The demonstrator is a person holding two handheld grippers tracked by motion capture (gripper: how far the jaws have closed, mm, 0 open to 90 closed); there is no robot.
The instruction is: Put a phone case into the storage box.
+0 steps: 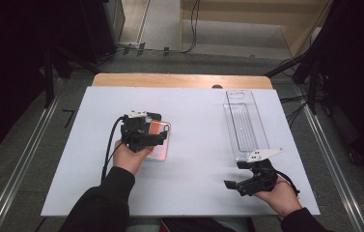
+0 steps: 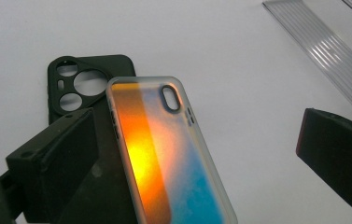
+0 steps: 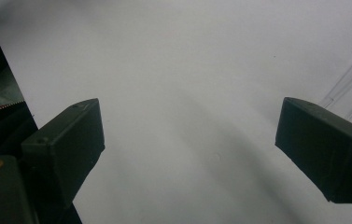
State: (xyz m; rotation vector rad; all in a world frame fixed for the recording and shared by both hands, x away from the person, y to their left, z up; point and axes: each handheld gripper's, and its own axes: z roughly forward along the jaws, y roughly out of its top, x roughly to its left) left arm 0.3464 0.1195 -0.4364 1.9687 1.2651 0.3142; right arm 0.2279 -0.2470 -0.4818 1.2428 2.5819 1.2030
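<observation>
A translucent phone case (image 2: 164,154) with an orange and blue gradient lies face down on the white table top (image 1: 194,159). It partly overlaps a black phone case (image 2: 85,88) with round camera cut-outs. My left gripper (image 2: 192,140) hovers over them, jaws wide open on either side of the gradient case, pads not touching it. In the high view the left gripper (image 1: 151,131) covers most of the gradient case (image 1: 159,150) and the black case (image 1: 154,116). My right gripper (image 1: 240,175) rests near the front right, open with nothing between its jaws (image 3: 187,126).
A long clear plastic tray (image 1: 245,123) lies lengthwise at the right of the table, just beyond the right gripper; its ribbed edge (image 2: 323,51) shows at the upper right of the left gripper view. A wooden table edge (image 1: 179,79) runs behind the white top.
</observation>
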